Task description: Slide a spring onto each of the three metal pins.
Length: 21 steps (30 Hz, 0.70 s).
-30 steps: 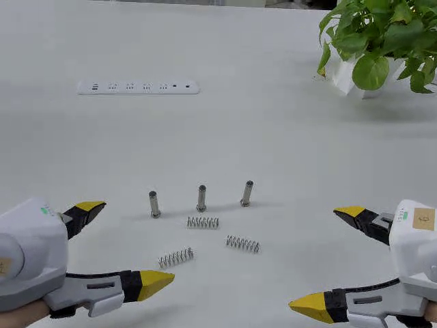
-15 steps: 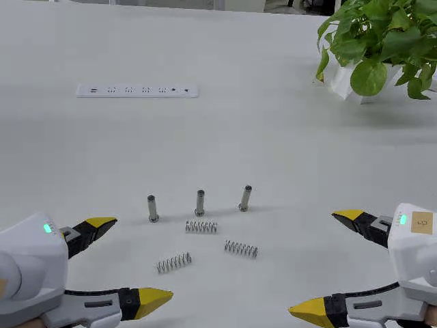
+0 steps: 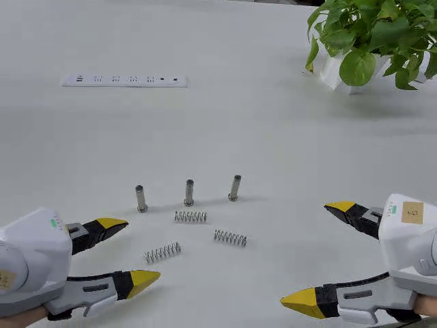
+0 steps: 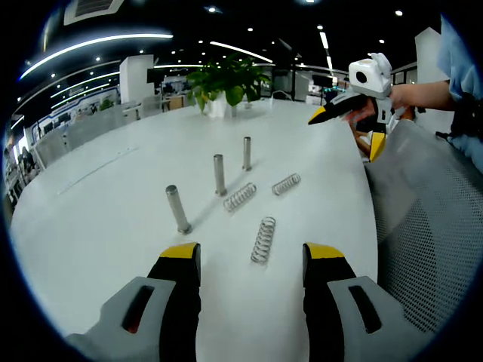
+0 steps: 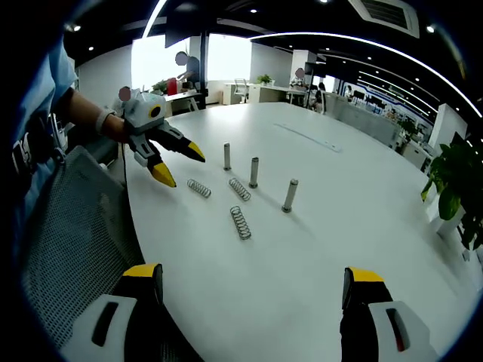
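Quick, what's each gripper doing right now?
Left gripper: open, holding nothing.
Right gripper: open, holding nothing.

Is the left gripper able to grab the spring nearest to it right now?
Probably yes. The left gripper is open, and the nearest spring lies flat just ahead of its jaws, with nothing between them.

Open tabletop (image 3: 287, 150) surrounds three upright pins (image 3: 189, 193) and three loose springs (image 3: 190, 216); power strip (image 3: 123, 80) and plant (image 3: 372, 31) stand far back, well apart.
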### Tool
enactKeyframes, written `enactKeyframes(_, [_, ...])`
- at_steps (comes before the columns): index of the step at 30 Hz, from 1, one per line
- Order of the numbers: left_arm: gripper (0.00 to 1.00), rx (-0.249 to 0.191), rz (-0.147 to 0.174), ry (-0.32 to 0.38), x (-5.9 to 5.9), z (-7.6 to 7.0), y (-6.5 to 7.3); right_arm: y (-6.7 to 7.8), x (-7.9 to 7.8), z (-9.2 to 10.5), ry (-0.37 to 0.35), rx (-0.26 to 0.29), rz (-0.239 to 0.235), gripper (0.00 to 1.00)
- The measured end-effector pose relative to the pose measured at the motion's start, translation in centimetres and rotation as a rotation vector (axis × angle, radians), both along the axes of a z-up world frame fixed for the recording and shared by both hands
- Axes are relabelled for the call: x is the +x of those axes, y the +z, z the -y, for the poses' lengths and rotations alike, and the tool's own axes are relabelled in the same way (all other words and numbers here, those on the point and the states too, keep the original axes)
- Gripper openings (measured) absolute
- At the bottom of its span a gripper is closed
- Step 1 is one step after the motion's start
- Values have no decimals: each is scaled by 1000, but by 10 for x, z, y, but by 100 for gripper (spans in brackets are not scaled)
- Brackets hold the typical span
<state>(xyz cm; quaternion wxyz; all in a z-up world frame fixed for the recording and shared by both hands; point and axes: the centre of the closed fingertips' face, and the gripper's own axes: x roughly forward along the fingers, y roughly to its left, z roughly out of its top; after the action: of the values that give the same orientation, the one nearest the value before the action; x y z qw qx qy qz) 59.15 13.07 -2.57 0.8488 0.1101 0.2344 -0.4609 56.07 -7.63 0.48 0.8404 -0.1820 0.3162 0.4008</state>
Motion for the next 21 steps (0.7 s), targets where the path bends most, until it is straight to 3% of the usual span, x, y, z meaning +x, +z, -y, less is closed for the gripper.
enactKeyframes(4, [44, 15, -13, -20, 0, 2, -6, -1, -2, 3, -6, -6, -5, 99])
enactKeyframes(21, [19, 53, -16, -81, -2, 9, -17, -1, -9, 7, -25, -6, -8, 99])
